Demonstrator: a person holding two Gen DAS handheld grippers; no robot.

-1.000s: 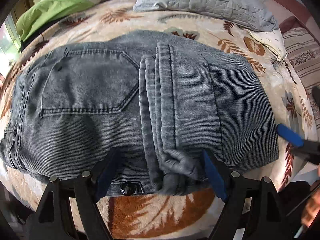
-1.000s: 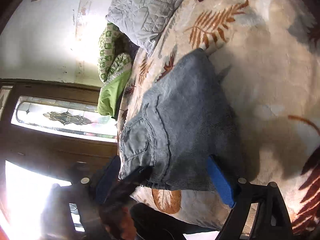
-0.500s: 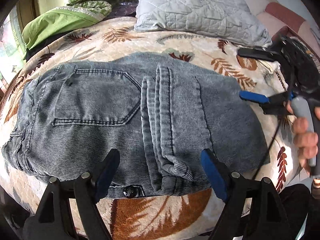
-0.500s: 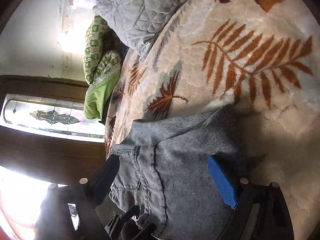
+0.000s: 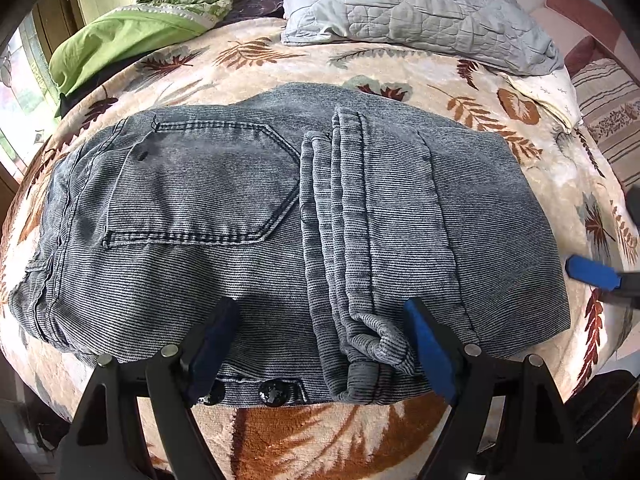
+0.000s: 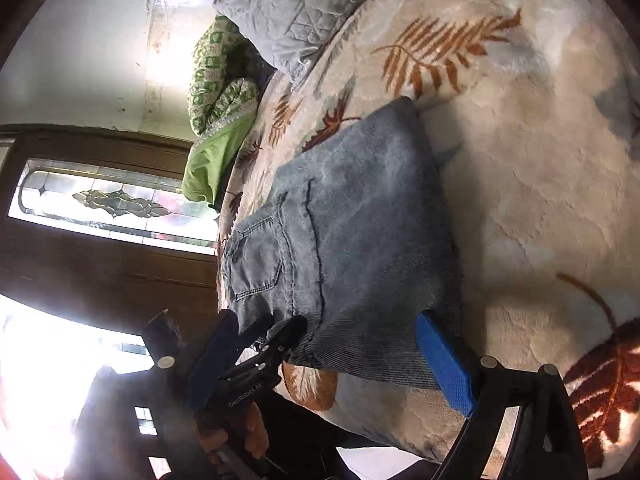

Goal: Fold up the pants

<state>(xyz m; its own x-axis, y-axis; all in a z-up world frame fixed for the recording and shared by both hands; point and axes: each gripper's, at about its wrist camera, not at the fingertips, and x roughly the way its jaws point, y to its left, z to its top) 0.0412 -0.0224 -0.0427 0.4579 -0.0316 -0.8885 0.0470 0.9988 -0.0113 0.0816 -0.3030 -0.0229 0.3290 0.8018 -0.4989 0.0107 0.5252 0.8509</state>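
Pants, grey-blue corduroy (image 5: pixel 248 216), lie folded compact on leaf-print blanket (image 5: pixel 320 432) just ahead of spread, empty left gripper (image 5: pixel 320 344) and right gripper (image 6: pixel 332 360); folding looks essentially done.

Both wrist views, close, share pants (image 5: pixel 280 216)

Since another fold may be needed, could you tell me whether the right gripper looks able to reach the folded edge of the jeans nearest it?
Probably yes: the right gripper has open jaws at the jeans' near edge, with only bare blanket beside it.
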